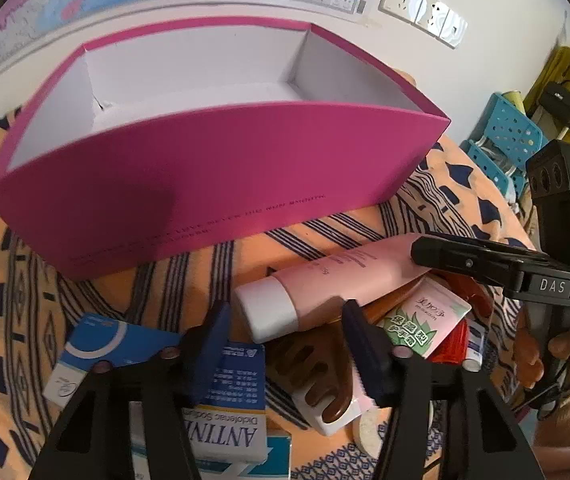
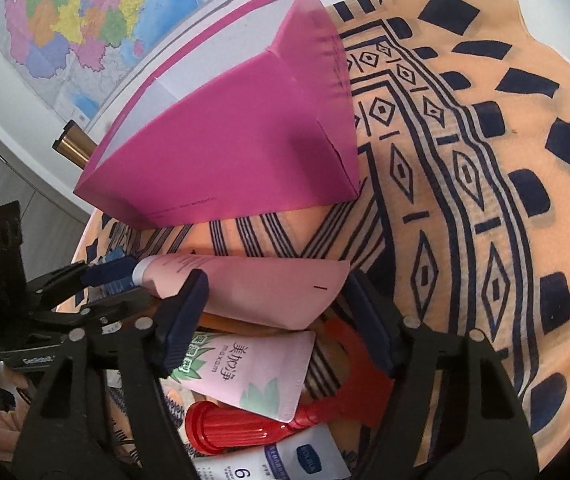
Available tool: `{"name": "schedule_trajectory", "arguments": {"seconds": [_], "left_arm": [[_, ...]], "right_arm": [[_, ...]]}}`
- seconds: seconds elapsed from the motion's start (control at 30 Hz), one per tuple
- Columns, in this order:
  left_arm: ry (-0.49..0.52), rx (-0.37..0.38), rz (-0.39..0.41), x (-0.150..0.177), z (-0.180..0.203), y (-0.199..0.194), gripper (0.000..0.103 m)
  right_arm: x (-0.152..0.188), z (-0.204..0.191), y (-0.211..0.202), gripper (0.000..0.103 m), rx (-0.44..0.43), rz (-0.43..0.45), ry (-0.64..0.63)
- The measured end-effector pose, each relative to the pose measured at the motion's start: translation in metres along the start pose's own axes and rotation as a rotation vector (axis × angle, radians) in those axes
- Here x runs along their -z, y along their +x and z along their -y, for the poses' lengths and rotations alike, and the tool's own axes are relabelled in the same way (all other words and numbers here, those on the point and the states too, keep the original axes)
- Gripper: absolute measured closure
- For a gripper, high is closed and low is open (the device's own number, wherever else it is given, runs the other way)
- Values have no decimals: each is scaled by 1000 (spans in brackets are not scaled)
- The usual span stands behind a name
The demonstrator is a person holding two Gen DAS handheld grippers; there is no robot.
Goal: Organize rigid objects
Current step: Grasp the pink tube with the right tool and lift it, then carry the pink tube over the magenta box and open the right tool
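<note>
An empty magenta box point(image 1: 221, 168) with a white inside stands on the patterned cloth; it also shows in the right wrist view point(image 2: 229, 148). In front of it lies a pile of items. My left gripper point(image 1: 285, 340) is open above a brown wooden comb point(image 1: 317, 376), with a pink tube point(image 1: 325, 284) with a white cap just ahead. My right gripper point(image 2: 277, 320) is open, its fingers either side of the pink tube's flat end point(image 2: 269, 288). A pink-green tube point(image 2: 253, 372) and a red tool point(image 2: 245, 428) lie below it.
Blue-and-white medicine boxes point(image 1: 225, 412) lie under my left gripper. The right gripper's body point(image 1: 525, 268) shows at the right of the left wrist view. A brass cylinder point(image 2: 75, 146) pokes out behind the box. A wall with maps stands behind. Orange cloth point(image 2: 465, 200) extends right.
</note>
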State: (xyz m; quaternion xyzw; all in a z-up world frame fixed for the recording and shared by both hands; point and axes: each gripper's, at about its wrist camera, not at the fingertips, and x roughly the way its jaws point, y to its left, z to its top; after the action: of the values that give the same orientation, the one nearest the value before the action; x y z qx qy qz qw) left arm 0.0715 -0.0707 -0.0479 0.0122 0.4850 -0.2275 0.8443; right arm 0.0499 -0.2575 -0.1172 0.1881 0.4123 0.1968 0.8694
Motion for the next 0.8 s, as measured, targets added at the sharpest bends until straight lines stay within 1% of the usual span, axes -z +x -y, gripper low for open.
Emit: {"name": "schedule_trajectory", "arguments": {"seconds": [0.2, 0.27, 0.3, 0.4, 0.5, 0.67, 0.8], "left_arm": [[-28, 14, -10, 0, -3, 2, 52], [-39, 0, -5, 0, -3, 1, 52], [-41, -8, -3, 0, -3, 1, 52], [-47, -17, 4, 1, -2, -1, 52], [-53, -24, 19, 2, -2, -6, 52], [-57, -21, 47, 2, -1, -20, 52], [-55, -21, 95, 1, 0, -42, 52]], "right_arm": [[1, 2, -1, 36, 1, 6, -3], [1, 1, -1, 36, 2, 7, -3], [1, 0, -2, 38, 5, 8, -7], [1, -6, -5, 40, 32, 17, -34], [0, -11, -6, 40, 48, 18, -51], [0, -18, -14, 40, 47, 31, -67], [-2, -31, -28, 40, 47, 62, -103]]}}
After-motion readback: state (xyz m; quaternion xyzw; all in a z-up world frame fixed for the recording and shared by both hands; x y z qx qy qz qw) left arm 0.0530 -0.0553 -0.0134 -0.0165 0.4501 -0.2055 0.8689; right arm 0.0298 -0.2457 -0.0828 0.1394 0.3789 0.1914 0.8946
